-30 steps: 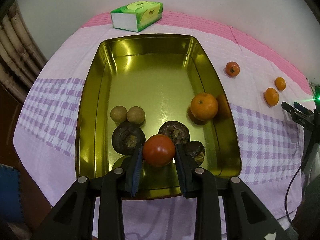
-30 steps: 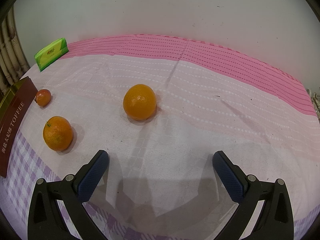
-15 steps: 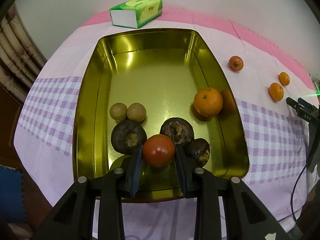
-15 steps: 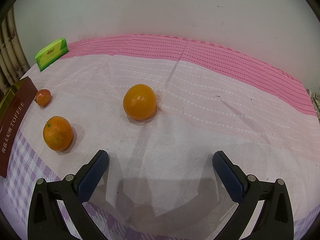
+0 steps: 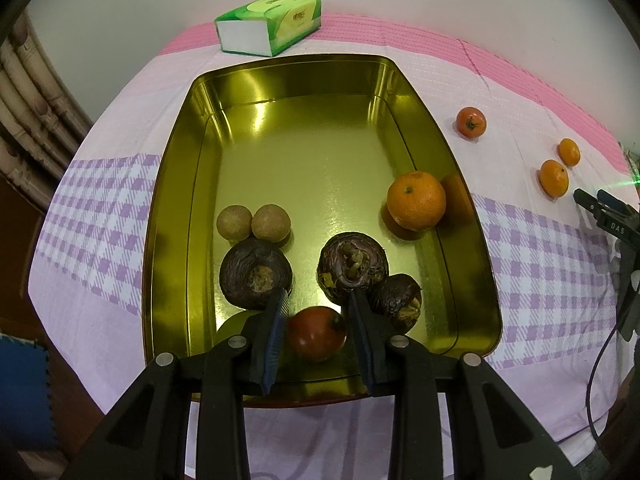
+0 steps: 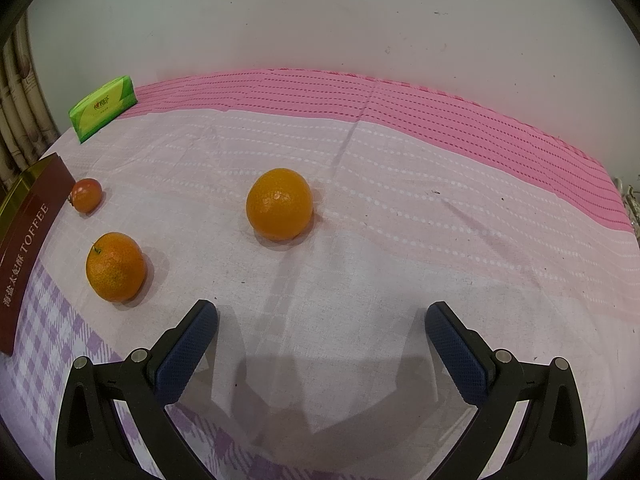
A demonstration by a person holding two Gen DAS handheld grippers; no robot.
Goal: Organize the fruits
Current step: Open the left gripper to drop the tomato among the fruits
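A gold tin tray (image 5: pixel 176 184) holds an orange (image 5: pixel 416 200), two tan round fruits (image 5: pixel 253 222) and three dark mangosteens (image 5: pixel 256 278). A red tomato (image 5: pixel 317 334) lies on the tray floor near its front wall, between the fingers of my left gripper (image 5: pixel 318 304), which is slightly open around it. My right gripper (image 6: pixel 320 320) is wide open and empty above the cloth. Before it lie two oranges (image 6: pixel 279 204) (image 6: pixel 115 266) and a small tomato (image 6: pixel 86 195), also visible in the left wrist view (image 5: pixel 471 121).
A green tissue box (image 5: pixel 269 24) stands behind the tray, by the wall; it also shows in the right wrist view (image 6: pixel 102 106). The tray's brown side (image 6: pixel 28 248) is at the left of the right wrist view. The other gripper and a cable (image 5: pixel 612 220) are at the right.
My left gripper has opened a little and the tomato has dropped from between the fingertips to the tray floor. The right gripper has not moved.
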